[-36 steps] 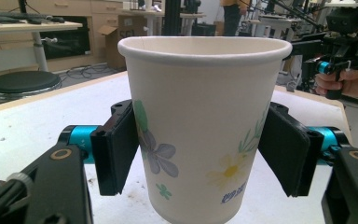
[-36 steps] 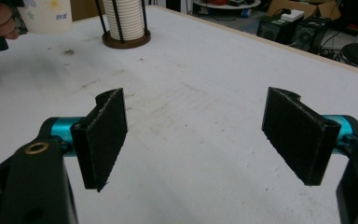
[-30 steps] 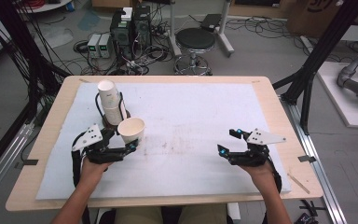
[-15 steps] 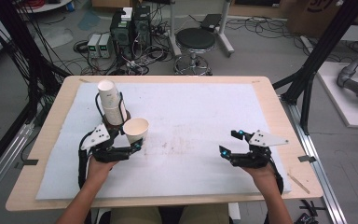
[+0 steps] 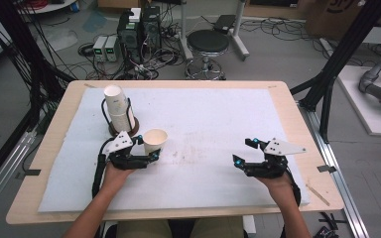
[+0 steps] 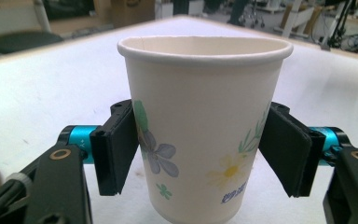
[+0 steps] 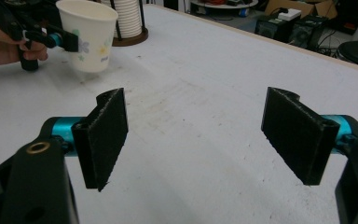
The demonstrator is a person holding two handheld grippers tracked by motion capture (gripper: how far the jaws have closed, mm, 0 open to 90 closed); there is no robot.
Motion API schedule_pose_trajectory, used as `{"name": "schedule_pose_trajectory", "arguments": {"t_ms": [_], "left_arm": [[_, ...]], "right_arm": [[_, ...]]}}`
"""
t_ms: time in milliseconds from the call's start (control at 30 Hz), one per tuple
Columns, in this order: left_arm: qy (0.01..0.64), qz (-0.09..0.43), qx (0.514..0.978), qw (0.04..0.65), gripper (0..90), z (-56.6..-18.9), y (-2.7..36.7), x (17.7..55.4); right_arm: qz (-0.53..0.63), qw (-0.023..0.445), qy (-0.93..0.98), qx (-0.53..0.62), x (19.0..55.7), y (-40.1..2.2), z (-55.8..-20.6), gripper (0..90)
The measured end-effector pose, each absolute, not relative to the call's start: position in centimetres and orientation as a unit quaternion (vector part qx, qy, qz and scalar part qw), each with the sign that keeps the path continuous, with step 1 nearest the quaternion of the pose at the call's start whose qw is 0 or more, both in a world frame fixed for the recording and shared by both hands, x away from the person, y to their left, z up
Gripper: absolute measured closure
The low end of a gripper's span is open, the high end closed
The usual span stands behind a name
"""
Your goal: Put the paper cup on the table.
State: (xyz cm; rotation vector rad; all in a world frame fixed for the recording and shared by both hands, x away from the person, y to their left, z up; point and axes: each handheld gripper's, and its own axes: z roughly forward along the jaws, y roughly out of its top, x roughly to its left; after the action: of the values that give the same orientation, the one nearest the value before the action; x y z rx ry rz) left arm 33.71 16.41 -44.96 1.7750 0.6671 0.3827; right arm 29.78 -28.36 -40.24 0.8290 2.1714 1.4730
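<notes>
From the high view I had the left gripper [image 5: 146,157] on the near-left part of the white mat [image 5: 213,119], its pads against the sides of a paper cup [image 5: 155,141] that stood upright, mouth up. Just behind the cup sat a stack of cups [image 5: 118,110] in a dark wire holder [image 5: 124,130], close to it but apart. My right gripper [image 5: 242,154] sat well off to the right over bare mat, its jaws spread with nothing between them.

In the left gripper view the paper cup [image 6: 205,126] stood square between the two black pads [image 6: 116,147], a flower print facing the camera. The left pad lay flat on the cup wall; the right one met it at its inner edge, so I read it as a pinch on the cup. I could not see whether the base rested on the mat.

In the right gripper view the jaws stood wide apart over the stained mat [image 7: 205,116]. Farther off, at the upper left, I saw the left gripper [image 7: 74,41] holding the cup [image 7: 89,35], with the stack of cups [image 7: 127,17] just behind it.
</notes>
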Motion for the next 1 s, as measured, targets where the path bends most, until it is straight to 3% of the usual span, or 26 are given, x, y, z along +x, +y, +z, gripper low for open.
{"name": "schedule_pose_trajectory", "arguments": {"t_ms": [633,733,867,1000], "left_arm": [[0.299,0.164,0.810,0.477,32.4,-44.6,16.2,32.8],[0.305,0.158,0.808,0.479,29.6,-44.7,16.4,32.7],[0.318,0.133,0.802,0.487,16.1,-44.5,17.1,32.2],[0.323,0.131,0.786,0.511,16.0,-43.7,18.7,31.4]], "right_arm": [[0.525,0.190,0.776,0.294,29.7,-28.4,-40.3,23.2],[0.526,0.187,0.776,0.294,29.7,-28.3,-40.3,23.2],[0.527,0.185,0.776,0.294,29.8,-28.4,-40.4,23.1],[0.523,0.184,0.777,0.298,29.8,-28.6,-40.4,23.1]]}}
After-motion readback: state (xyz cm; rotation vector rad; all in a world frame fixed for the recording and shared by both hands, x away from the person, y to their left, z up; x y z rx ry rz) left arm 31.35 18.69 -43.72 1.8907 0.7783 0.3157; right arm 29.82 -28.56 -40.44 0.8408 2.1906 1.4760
